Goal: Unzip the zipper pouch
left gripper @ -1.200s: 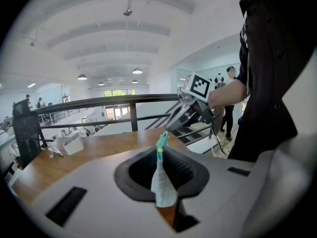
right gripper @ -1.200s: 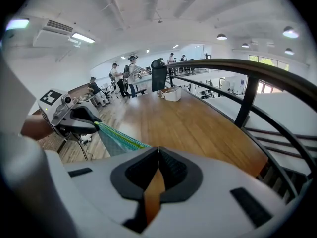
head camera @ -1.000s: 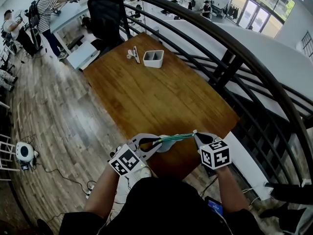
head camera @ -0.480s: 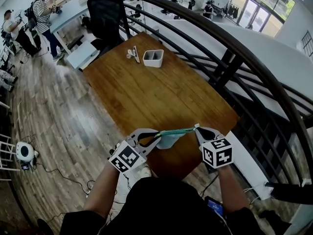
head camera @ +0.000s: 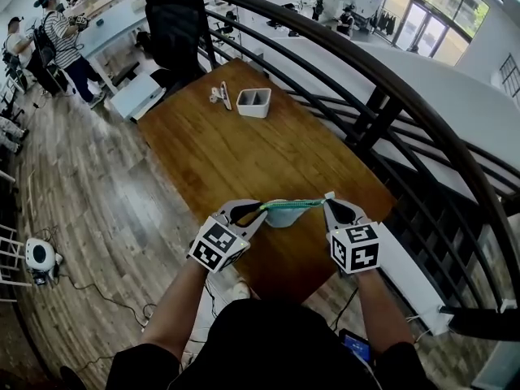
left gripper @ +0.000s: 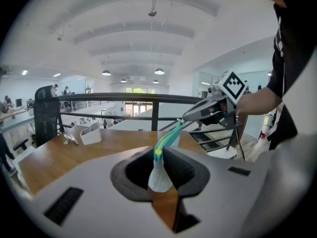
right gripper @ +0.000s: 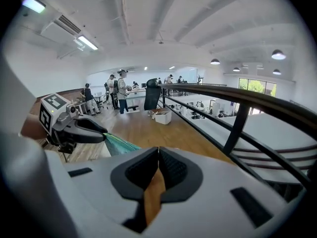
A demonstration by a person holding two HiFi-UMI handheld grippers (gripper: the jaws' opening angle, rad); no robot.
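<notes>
A teal zipper pouch (head camera: 284, 210) hangs stretched between my two grippers above the near edge of the wooden table (head camera: 244, 149). My left gripper (head camera: 257, 210) pinches its left end; in the left gripper view the pale fabric end (left gripper: 158, 175) sits between the pads. Those jaws have just eased open a little, with the fabric still caught. My right gripper (head camera: 328, 199) is shut at the pouch's right end, on the small zipper pull (left gripper: 184, 124). In the right gripper view its jaws meet with no gap, and the pouch (right gripper: 119, 144) runs off to the left gripper (right gripper: 101, 131).
A white two-compartment box (head camera: 253, 101) and small metal items (head camera: 219, 93) lie at the table's far end, with a black chair (head camera: 175, 23) behind. A dark curved railing (head camera: 382, 96) runs along the right. People (head camera: 61, 39) stand far left.
Both grippers moved forward over the table's near edge, carrying the stretched pouch with them. The left gripper rolled slightly. The people at the far left shifted.
</notes>
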